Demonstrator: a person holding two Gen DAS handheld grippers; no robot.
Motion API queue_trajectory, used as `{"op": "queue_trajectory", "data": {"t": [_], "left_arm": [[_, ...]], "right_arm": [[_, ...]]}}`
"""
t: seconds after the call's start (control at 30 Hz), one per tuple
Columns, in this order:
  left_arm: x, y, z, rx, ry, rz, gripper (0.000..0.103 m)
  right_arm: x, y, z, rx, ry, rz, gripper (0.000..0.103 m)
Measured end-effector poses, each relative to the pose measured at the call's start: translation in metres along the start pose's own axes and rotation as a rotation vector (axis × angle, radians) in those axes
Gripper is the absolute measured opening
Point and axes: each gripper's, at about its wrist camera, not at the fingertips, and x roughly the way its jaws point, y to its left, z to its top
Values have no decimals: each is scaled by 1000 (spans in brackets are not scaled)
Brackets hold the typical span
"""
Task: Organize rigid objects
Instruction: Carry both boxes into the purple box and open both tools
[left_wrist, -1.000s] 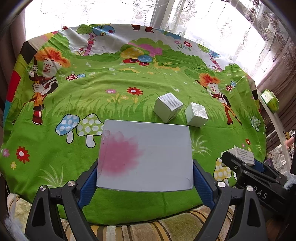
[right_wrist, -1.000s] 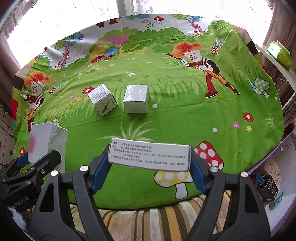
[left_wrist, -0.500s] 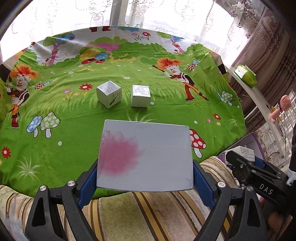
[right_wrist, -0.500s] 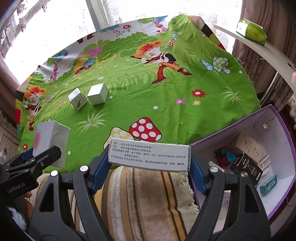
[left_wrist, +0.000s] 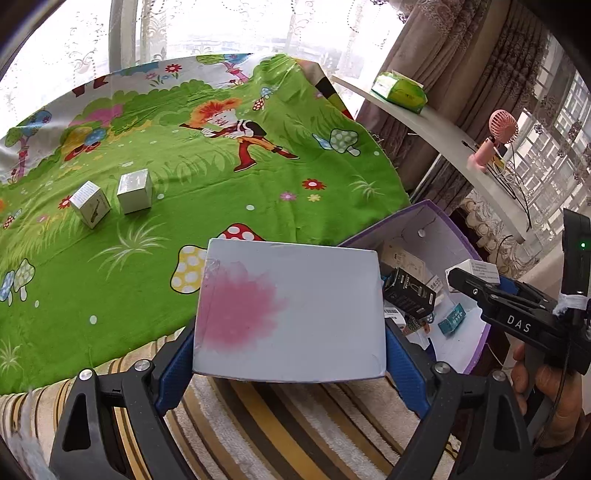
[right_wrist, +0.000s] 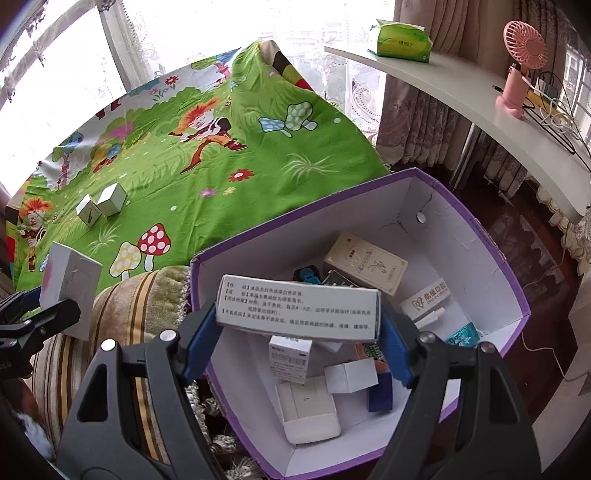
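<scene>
Where tablecloth (right_wrist: 229, 206) lay before, purple bin (right_wrist: 480, 236) now under printed box (right_wrist: 299, 312).

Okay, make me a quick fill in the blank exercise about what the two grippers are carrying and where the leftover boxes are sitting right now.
1. The left gripper holds a white box with a ____ blotch on its face.
2. The right gripper holds a printed carton over a box with ____ outer walls.
3. ____ small boxes stand on the green cloth.

Missing words: pink; purple; two
</scene>
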Motion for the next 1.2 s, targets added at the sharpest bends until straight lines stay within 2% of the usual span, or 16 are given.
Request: {"op": "queue_trajectory", "data": {"t": [0.2, 0.43, 0.6, 0.77, 1.2], "left_arm": [[6, -47, -6, 91, 30, -53, 92], [12, -86, -13, 169, 61, -119, 92], [21, -105, -19, 199, 115, -190, 93], [22, -112, -24, 222, 125, -207, 100], [16, -93, -18, 145, 85, -219, 100]], "right_arm": [[-4, -45, -8, 19, 4, -60, 79], [-8, -76, -13, 58, -10, -85, 79], [-11, -89, -13, 80, -17, -98, 79], [-11, -94, -15, 71, -12, -97, 90], [-11, -86, -14, 55, -6, -78, 90]]}}
